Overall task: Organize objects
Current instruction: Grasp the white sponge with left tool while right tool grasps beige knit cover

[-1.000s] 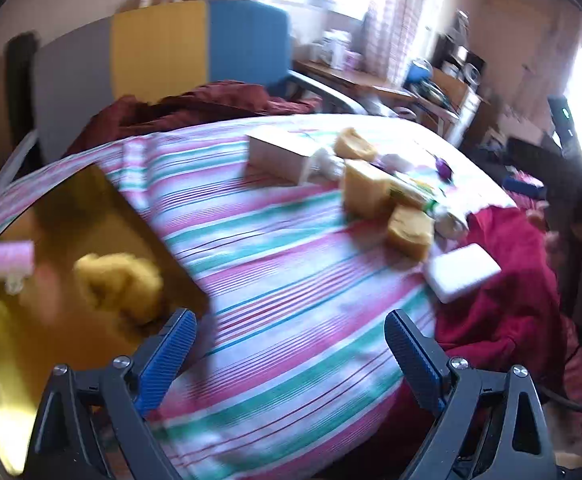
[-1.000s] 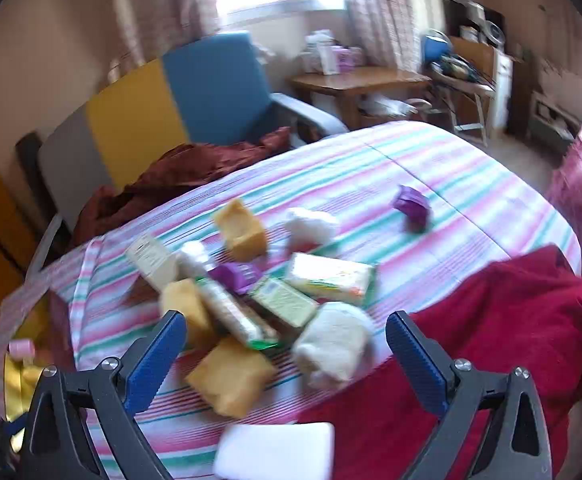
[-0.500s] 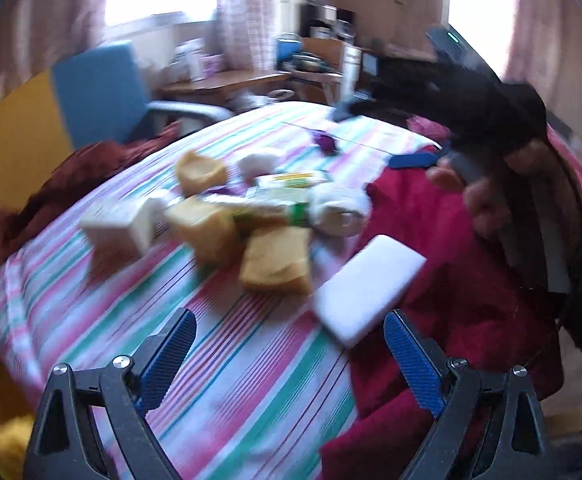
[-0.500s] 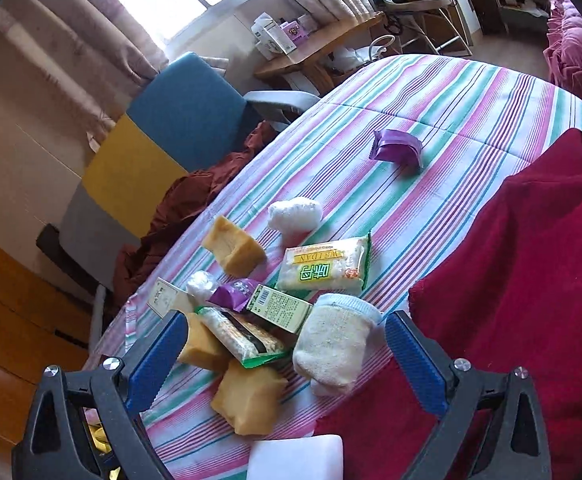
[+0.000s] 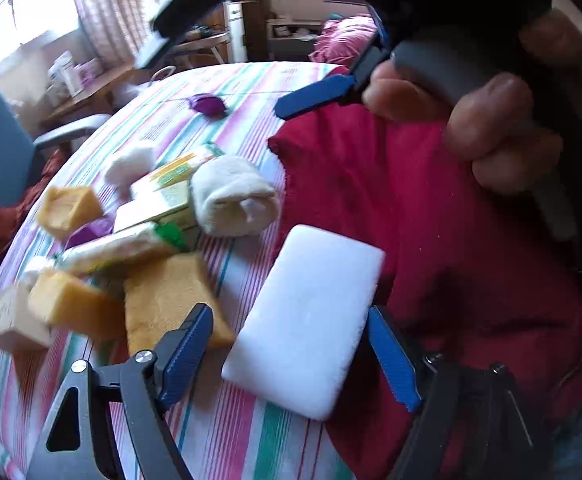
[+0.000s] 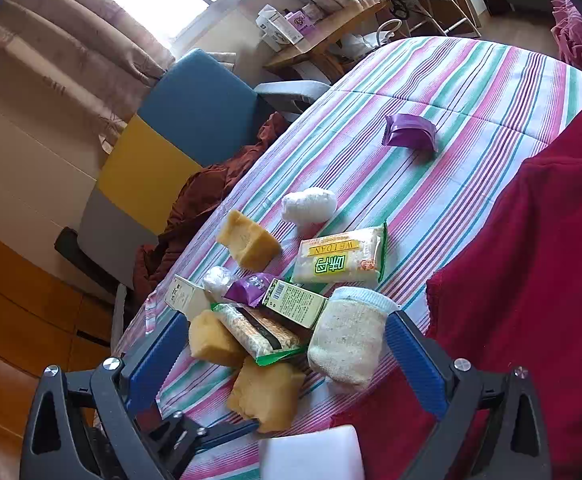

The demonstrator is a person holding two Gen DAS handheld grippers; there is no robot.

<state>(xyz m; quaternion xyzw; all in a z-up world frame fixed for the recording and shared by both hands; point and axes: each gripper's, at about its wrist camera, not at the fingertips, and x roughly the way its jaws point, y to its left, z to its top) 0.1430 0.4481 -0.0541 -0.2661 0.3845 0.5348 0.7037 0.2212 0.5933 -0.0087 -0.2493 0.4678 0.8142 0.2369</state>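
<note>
White block: the white block [image 5: 305,316] lies flat at the near edge of the striped cloth [image 5: 227,432], its one long side touching the red fabric [image 5: 451,240].
Long axis: in the left wrist view it runs from about 7 o'clock to 1 o'clock.
Left gripper: the left gripper [image 5: 291,356] has the block between its fingers, which are closing; the pads do not press on it yet, I judge.
Right gripper: the right gripper [image 6: 287,356] is spread wide above the pile, holding nothing; the rolled towel [image 6: 347,340] is just beside its right finger.
Nearer hand: the left one, clearly.
Pile: the yellow sponges [image 5: 167,296] lie at 10 o'clock from the block, close to the left finger.
</note>
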